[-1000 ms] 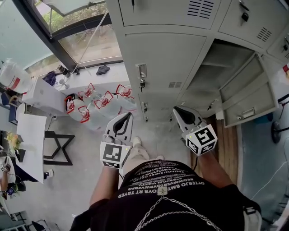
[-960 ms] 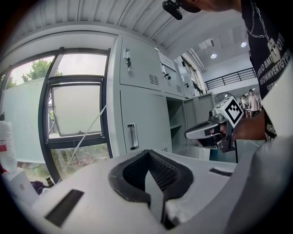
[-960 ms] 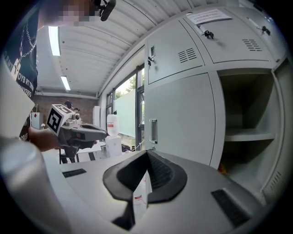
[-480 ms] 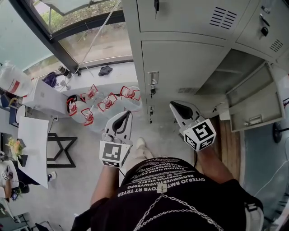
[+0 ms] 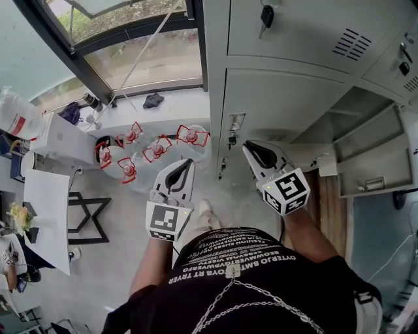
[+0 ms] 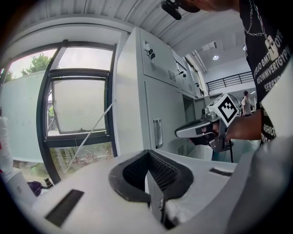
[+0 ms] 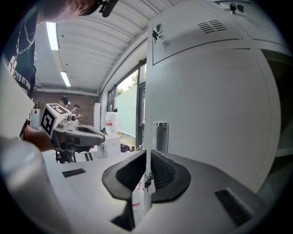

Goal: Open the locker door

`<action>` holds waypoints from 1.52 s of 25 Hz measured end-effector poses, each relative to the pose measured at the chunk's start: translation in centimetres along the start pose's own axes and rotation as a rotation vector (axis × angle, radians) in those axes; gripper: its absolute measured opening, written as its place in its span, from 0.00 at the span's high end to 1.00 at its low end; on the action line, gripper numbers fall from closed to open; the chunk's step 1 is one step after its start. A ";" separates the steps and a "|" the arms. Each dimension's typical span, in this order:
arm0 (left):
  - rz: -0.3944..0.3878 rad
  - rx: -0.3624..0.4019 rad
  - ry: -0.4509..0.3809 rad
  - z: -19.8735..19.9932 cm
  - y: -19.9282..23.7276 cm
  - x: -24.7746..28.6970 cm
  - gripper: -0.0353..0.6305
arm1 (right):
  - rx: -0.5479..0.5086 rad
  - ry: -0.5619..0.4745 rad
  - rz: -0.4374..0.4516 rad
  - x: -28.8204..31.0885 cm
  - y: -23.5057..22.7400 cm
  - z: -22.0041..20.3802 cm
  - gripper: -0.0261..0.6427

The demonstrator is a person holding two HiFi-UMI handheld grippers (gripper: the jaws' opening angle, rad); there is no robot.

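A grey closed locker door [image 5: 287, 98] faces me, with a metal recessed handle [image 5: 236, 122] and a key [image 5: 231, 138] hanging just under it. My right gripper [image 5: 251, 151] points at the door a little below and right of the handle, apart from it. Its jaws are nearly together and starting to open, with nothing between them. In the right gripper view the handle [image 7: 160, 136] stands just beyond the right gripper [image 7: 147, 157]. My left gripper [image 5: 186, 164] hangs lower left, shut and empty, and the left gripper view shows the handle [image 6: 158, 133] ahead of it [image 6: 149, 155].
An open locker [image 5: 375, 153] stands to the right, its door swung out. Several water bottles [image 5: 153, 149] with red handles sit on the floor by the window [image 5: 130, 59]. A white table [image 5: 46, 209] is at the left. An upper locker has a key [image 5: 266, 16].
The closed locker door and its handle have come nearer and slid rightward in the head view. My right gripper has risen toward the handle. The left gripper has hardly moved.
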State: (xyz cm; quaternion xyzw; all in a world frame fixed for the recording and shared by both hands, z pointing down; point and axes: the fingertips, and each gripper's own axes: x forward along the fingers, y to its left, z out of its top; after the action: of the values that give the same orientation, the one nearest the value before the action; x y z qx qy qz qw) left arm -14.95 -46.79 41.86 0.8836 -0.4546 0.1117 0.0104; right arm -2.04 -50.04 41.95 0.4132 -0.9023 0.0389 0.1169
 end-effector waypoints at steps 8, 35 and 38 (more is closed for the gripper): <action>-0.005 -0.009 0.018 -0.9 2.2 0.5 0.95 | 0.014 -0.016 0.007 3.2 -0.1 1.2 0.86; 0.002 -0.008 0.032 -2.2 5.0 -0.4 0.95 | 0.067 -0.006 0.000 7.1 -0.3 1.7 0.76; 0.006 -0.008 0.029 -2.0 4.8 -0.4 0.95 | 0.066 -0.003 0.005 6.8 -0.3 1.6 0.78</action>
State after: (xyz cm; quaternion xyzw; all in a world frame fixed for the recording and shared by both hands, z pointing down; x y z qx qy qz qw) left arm -19.44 -49.09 43.37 0.8806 -0.4573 0.1229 0.0202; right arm -6.45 -55.52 42.02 0.4147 -0.9017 0.0683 0.1015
